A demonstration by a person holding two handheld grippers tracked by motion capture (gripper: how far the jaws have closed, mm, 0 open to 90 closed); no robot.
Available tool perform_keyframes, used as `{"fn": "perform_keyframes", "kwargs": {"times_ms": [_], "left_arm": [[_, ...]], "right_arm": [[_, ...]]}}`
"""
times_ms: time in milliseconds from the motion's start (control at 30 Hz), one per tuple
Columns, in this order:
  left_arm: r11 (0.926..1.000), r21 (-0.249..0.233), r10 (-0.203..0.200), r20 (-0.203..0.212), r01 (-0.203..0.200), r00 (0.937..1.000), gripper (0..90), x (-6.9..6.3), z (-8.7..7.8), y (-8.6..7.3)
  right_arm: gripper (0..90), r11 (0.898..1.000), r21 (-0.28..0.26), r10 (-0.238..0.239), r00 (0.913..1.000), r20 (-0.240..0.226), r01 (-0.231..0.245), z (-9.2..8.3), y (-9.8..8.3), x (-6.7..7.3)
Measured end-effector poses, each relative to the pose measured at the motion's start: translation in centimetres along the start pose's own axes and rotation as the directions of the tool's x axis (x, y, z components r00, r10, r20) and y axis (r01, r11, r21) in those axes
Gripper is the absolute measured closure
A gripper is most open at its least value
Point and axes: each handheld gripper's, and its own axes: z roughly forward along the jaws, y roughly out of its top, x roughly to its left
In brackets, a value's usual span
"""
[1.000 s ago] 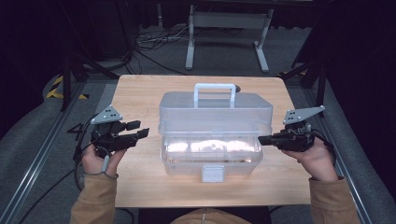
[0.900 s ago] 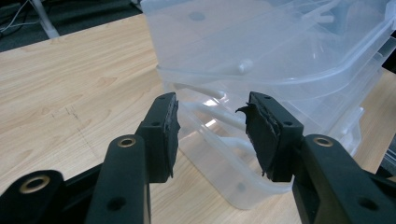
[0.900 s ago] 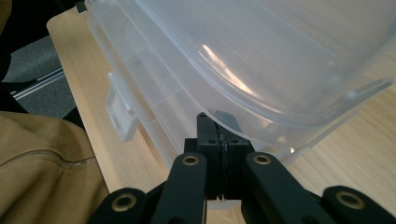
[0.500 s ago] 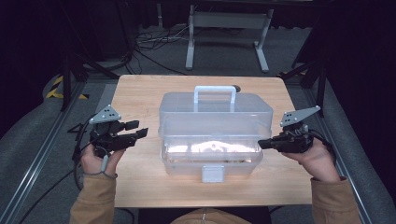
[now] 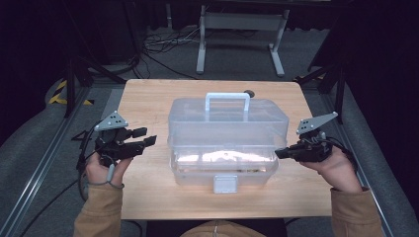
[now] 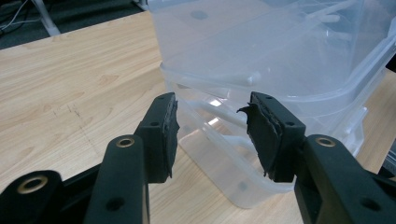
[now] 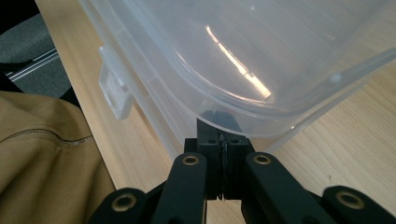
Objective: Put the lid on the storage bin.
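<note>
Now we hold left tool (image 5: 146, 137) spread at nine o'clock of box (image 5: 227, 133) | right tool (image 5: 278, 153) pressed together at its three o'clock rim | worktop (image 5: 148, 98).

My right gripper (image 7: 223, 122) tips tucked under the clear box (image 5: 227, 140) lid's rim, contact there hard to judge, pale contents (image 5: 222, 158) behind the cloudy wall perhaps food, small dark thing (image 5: 249, 93) behind the handle (image 5: 227, 100) too small to name, my elbows cut off below.

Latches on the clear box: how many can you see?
1: a latch sits at the middle of the box's near wall, facing the person. It also shows in the right gripper view. Others may be hidden on the far side.
</note>
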Motion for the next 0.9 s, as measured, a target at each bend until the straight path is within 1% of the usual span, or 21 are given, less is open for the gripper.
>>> {"fn": "perform_keyframes", "kwargs": {"times_ms": [133, 500, 900], "left_arm": [[1.0, 0.003, 0.003, 0.0, -0.003, 1.0, 52.9, 0.03, 0.0, -0.01], [1.0, 0.006, 0.0, 0.002, 0.0, 1.0, 52.9, 0.04, 0.14, -0.04], [0.9999, 0.01, 0.0, 0.004, 0.0, 1.0, 52.9, 0.18, 0.24, -0.11]], "right_arm": [[90.0, 1.0, 0.018, 0.0, 1.0, 0.005, 0.0, -0.01, -0.08, -0.08], [90.0, 0.998, 0.068, 0.0, 0.9994, 0.035, -0.002, 0.2, -0.33, -0.33], [90.0, 0.995, 0.101, -0.018, 0.9994, 0.028, 0.015, 0.35, -0.4, -0.19]]}}
